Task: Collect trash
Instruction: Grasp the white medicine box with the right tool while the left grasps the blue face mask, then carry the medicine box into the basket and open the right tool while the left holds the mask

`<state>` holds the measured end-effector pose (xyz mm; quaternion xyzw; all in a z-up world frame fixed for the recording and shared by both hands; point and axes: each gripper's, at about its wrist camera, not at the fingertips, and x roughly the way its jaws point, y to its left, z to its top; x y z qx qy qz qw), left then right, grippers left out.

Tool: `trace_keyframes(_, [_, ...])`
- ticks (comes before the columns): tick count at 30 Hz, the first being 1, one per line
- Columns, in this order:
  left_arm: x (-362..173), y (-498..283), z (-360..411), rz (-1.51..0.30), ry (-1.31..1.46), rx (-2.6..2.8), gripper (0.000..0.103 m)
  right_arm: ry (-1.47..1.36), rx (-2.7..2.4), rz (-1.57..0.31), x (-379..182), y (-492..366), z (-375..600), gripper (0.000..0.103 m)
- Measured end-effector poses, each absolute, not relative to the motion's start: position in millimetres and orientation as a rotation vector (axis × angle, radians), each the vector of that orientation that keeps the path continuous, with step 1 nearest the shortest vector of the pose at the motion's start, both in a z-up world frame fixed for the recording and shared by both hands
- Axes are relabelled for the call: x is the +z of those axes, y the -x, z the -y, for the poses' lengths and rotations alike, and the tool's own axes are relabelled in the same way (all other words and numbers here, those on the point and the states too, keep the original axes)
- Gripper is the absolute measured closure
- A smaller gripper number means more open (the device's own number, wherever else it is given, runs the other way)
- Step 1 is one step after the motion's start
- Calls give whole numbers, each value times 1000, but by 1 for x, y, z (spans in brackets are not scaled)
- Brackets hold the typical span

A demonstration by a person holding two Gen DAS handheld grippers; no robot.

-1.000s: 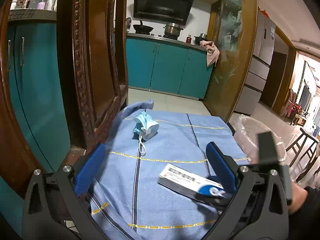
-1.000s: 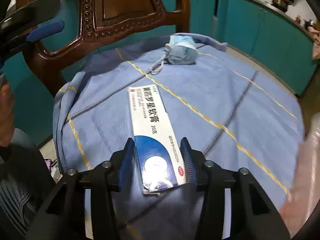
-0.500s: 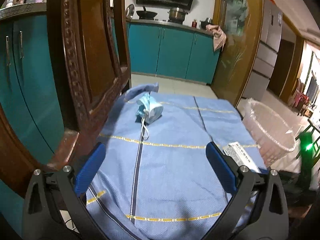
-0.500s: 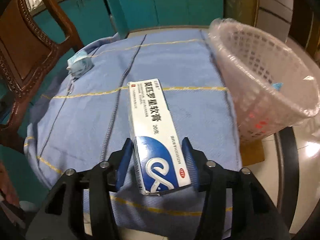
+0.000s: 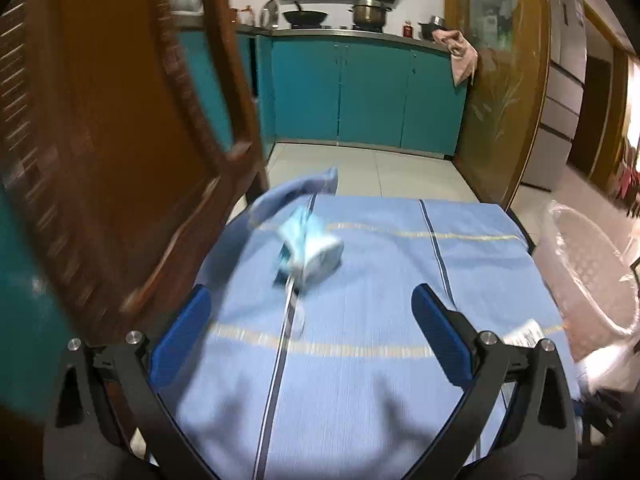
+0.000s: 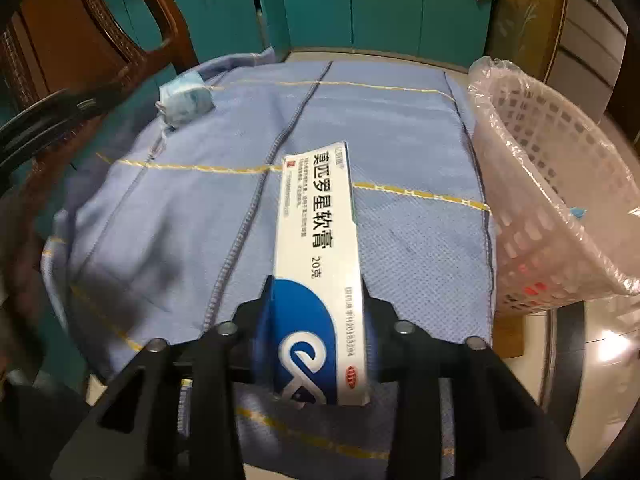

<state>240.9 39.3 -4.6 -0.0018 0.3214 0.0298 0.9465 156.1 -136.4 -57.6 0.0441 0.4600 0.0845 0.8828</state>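
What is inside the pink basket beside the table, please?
Through the pink basket's clear liner, a small blue scrap lies near the rim, and red spots show low behind the mesh wall. The bottom is hidden, so other contents cannot be told.

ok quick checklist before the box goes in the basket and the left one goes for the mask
1. Grip on the box: ok. The right gripper, whose jaws have just been closing, clamps the ointment box at its blue end.
2. Box above basket: not ok. The box is over the blue cloth; the basket is off to its right.
3. Basket mouth free: ok. The plastic liner sits open.
4. Left gripper ready: ok. Open and empty.
5. Mask reachable: ok. The crumpled mask lies ahead of the open jaws, beside the wooden chair.
6. Mask strap loose: cannot tell, the view is blurred.
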Motion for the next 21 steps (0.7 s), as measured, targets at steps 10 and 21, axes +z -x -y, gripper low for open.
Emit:
trace_keyframes(10, [-59, -360, -40, -850, -125, 18, 48, -205, 167, -854, -38, -152, 162, 75])
trace_keyframes(21, [-4, -250, -38, -689, 8, -159, 96, -217, 151, -799, -28, -150, 170, 75])
